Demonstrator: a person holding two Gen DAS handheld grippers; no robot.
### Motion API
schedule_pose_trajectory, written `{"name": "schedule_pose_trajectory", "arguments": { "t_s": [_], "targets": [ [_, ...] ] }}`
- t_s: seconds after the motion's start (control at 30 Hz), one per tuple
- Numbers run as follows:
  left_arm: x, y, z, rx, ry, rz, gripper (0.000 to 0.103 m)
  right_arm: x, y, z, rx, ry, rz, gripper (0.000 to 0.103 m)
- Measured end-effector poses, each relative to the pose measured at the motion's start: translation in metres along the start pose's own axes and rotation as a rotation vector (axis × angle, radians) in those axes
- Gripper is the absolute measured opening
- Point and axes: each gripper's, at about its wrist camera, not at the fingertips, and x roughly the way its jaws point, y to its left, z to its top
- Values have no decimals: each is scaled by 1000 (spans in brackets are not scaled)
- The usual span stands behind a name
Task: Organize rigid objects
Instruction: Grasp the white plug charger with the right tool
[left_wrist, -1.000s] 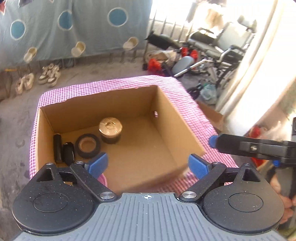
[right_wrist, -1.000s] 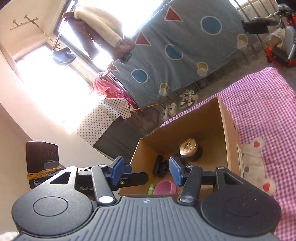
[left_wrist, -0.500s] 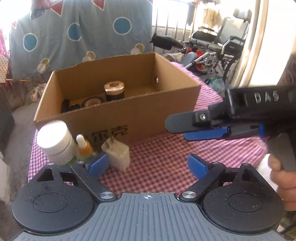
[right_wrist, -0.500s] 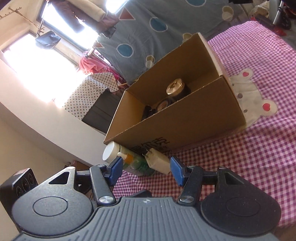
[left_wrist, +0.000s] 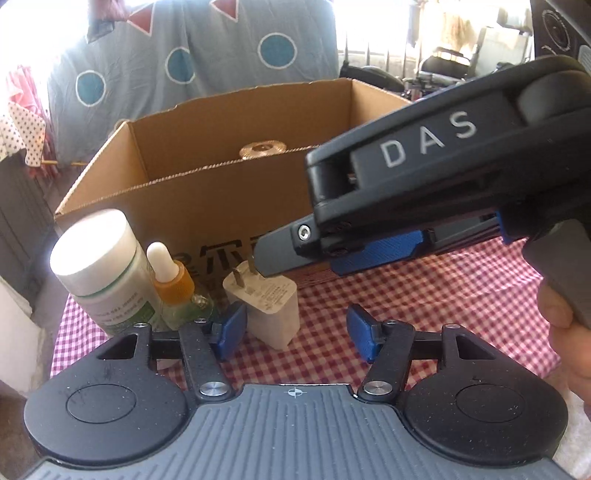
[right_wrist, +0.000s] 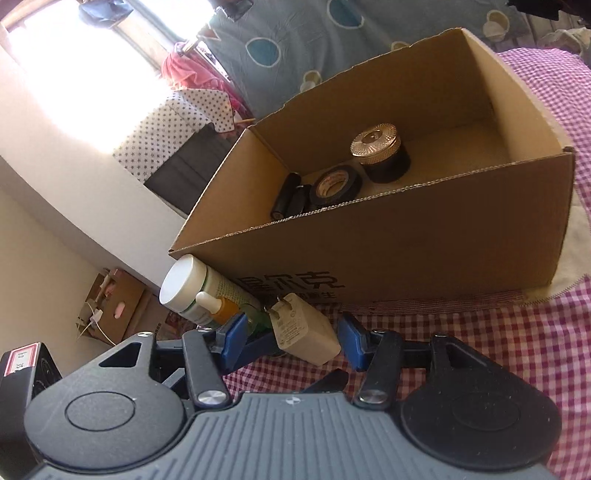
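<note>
A white charger plug (left_wrist: 271, 310) (right_wrist: 303, 332) stands on the checked cloth in front of the cardboard box (left_wrist: 207, 199) (right_wrist: 406, 251). It stands between the closing jaws of my left gripper (left_wrist: 297, 332): the left pad is beside it and the right pad is well apart. My right gripper (right_wrist: 291, 341) also straddles the plug, closing slightly, with a gap still on the left. One of its fingers (left_wrist: 280, 251) hangs just above the prongs. A white-capped bottle (left_wrist: 99, 266) (right_wrist: 192, 291) and an orange dropper bottle (left_wrist: 173, 280) (right_wrist: 218, 308) stand to the plug's left.
The box holds a gold-lidded black jar (right_wrist: 380, 155), a black tape roll (right_wrist: 334, 184) and black cylinders (right_wrist: 290, 197). The red-checked tablecloth (left_wrist: 424, 295) ends just left of the bottles. A hand (left_wrist: 565, 332) grips the right tool's handle. A wheelchair and clutter stand far behind.
Both grippers dropped from above the open box to the cloth in front of it. The left jaws narrowed around the plug. The right gripper came close across the left view.
</note>
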Motion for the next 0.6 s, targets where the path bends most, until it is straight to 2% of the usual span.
{"name": "schedule_pose_trajectory", "arguments": {
  "t_s": [0.2, 0.3, 0.43, 0.6],
  "targets": [
    [14, 4, 1, -29, 20, 19, 60, 27, -15, 6, 48, 50, 60, 50],
    [20, 7, 2, -69, 16, -1, 59, 38, -19, 4, 78, 77, 82, 46],
    [19, 13, 2, -104, -2, -47, 57, 30, -20, 0, 106, 77, 64, 46],
    [11, 4, 1, -83, -13, -123, 57, 5, -24, -11, 155, 63, 28, 46]
  ]
}}
